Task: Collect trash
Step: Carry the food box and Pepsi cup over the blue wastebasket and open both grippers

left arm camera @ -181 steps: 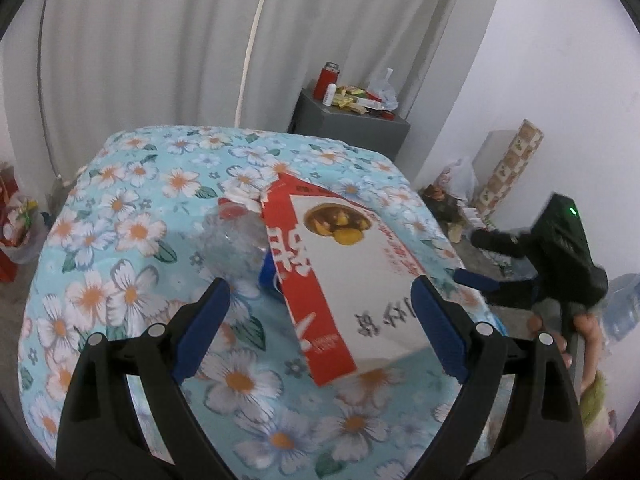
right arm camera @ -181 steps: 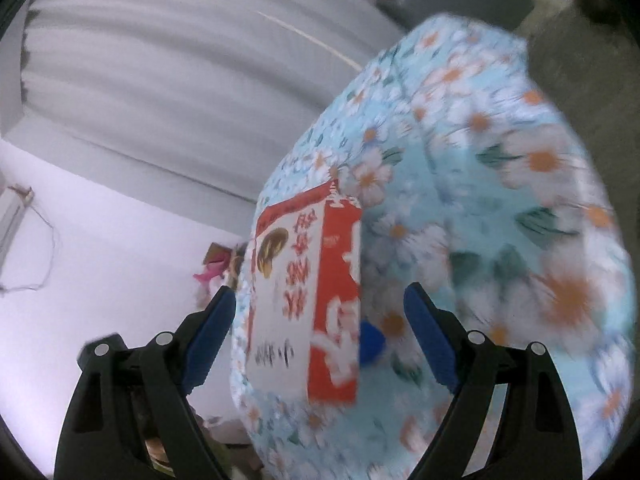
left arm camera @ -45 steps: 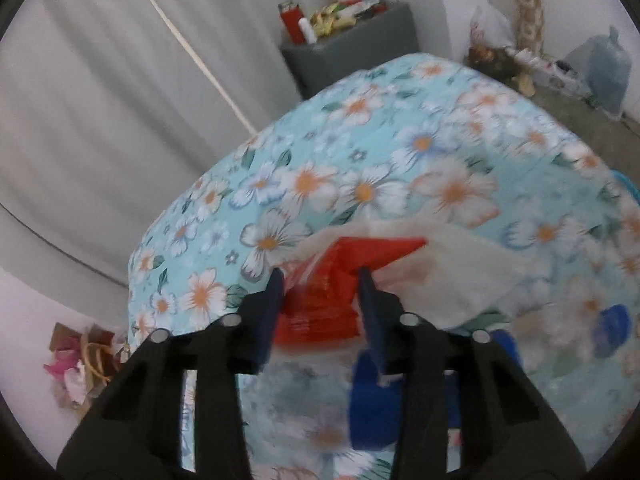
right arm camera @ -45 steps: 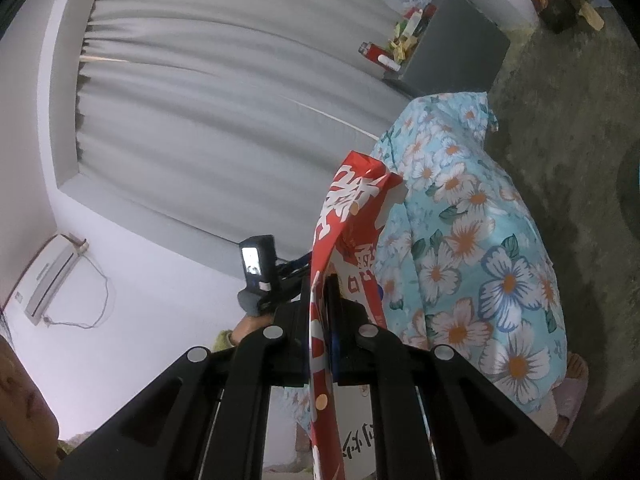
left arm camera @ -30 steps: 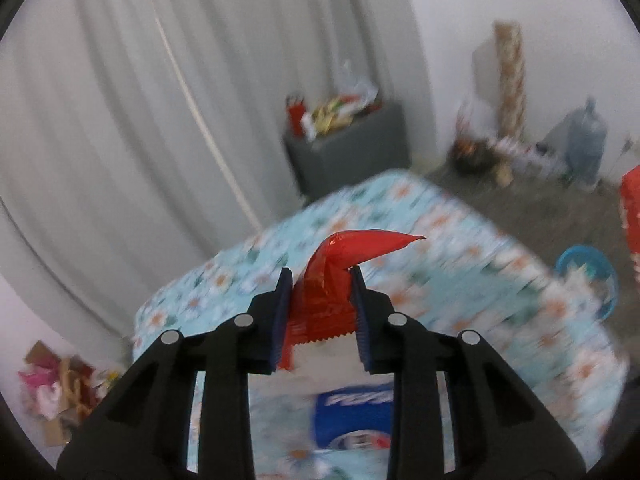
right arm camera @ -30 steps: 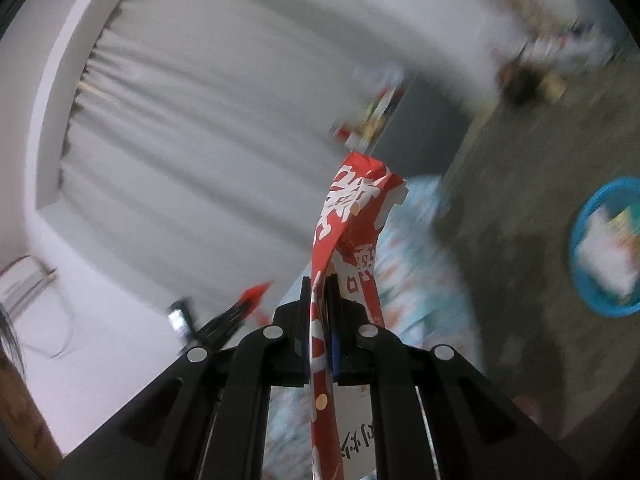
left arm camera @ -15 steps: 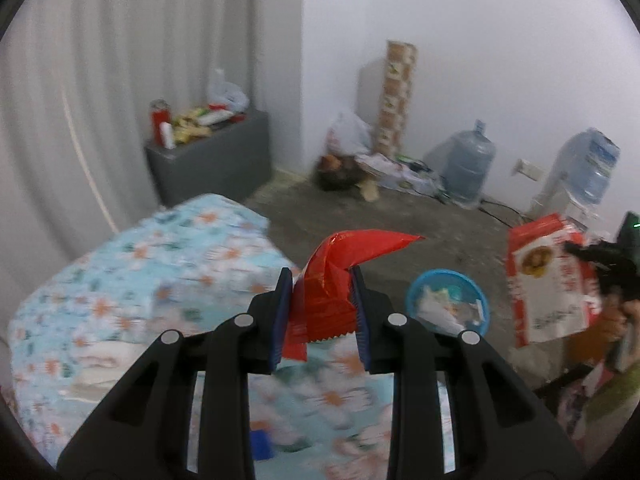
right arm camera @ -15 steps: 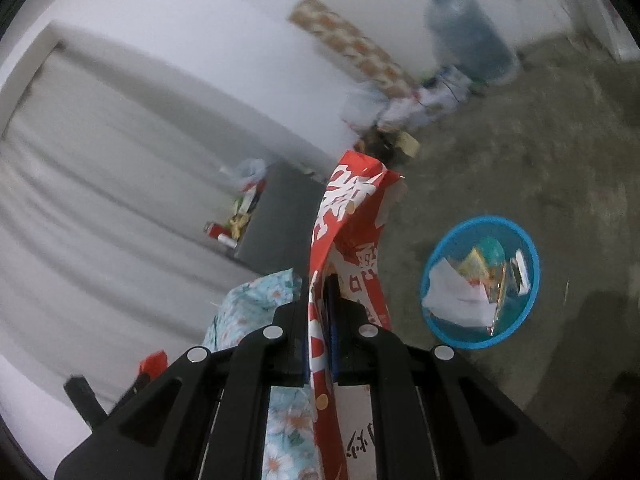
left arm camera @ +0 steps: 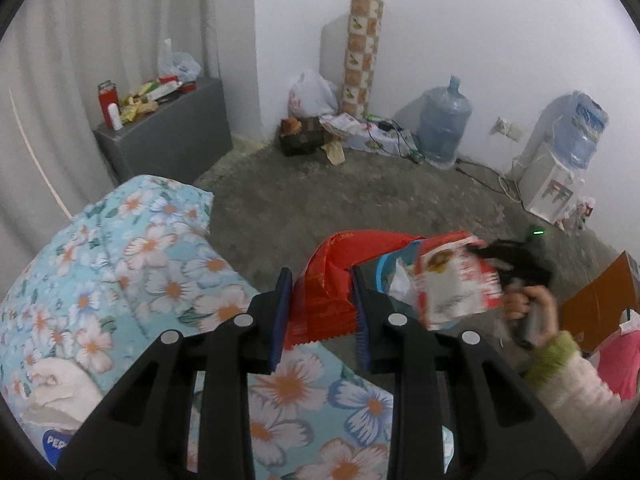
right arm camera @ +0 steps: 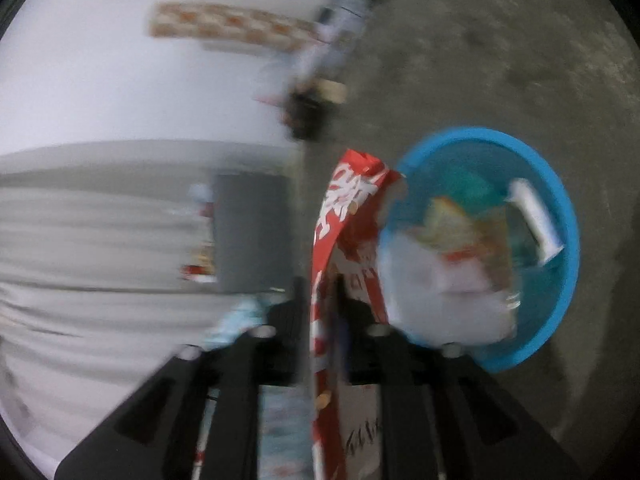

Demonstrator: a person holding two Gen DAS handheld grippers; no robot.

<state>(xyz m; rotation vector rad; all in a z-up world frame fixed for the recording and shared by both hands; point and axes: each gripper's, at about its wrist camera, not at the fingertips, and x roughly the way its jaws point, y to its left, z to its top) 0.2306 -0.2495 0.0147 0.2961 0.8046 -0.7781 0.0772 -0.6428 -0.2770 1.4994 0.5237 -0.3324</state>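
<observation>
Right gripper, jaws just opening, has the red-and-white box between them beside the blue basin.

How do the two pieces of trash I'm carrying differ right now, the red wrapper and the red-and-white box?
The red wrapper is soft, crumpled and all red; the red-and-white box is flat, stiff card with print.

The wrapper is clamped in the left gripper. The box sits between the right gripper jaws, which have just been opening.

The wrapper is over the table's edge, the box beside the blue basin.

Both are packaging trash.
</observation>
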